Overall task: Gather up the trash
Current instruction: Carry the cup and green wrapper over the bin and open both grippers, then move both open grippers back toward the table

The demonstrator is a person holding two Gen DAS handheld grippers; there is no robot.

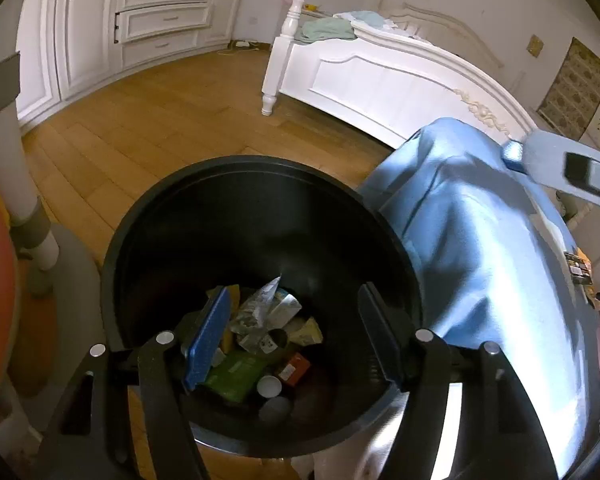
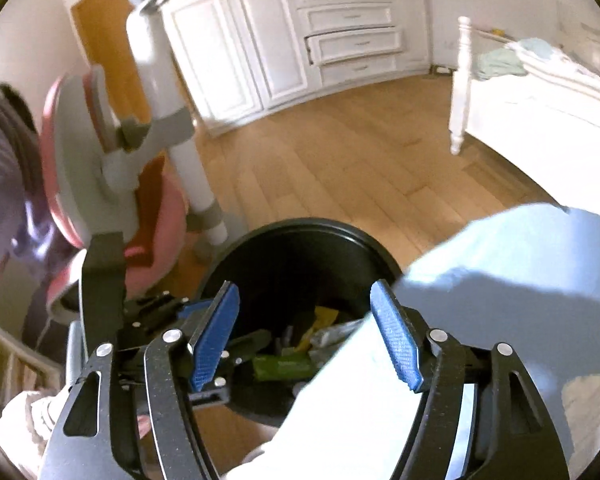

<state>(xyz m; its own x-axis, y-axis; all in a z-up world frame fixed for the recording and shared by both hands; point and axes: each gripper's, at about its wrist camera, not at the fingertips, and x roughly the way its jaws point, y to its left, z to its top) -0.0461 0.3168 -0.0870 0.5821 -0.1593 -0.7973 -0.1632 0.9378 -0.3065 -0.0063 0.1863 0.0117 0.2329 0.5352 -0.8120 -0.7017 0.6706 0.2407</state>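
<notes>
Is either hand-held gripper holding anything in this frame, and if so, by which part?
Nothing is held. The left hand-held gripper and right hand-held gripper are both open above the round black plastic trash bin, with no object between the fingers.

The left gripper, fingers spread, hangs over the black bin holding trash.

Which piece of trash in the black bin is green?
The flat green packet near the bottom of the bin, beside the orange box. The other pieces are yellow, silvery or white.

Wood floor, white bed (sunlit rm)
</notes>
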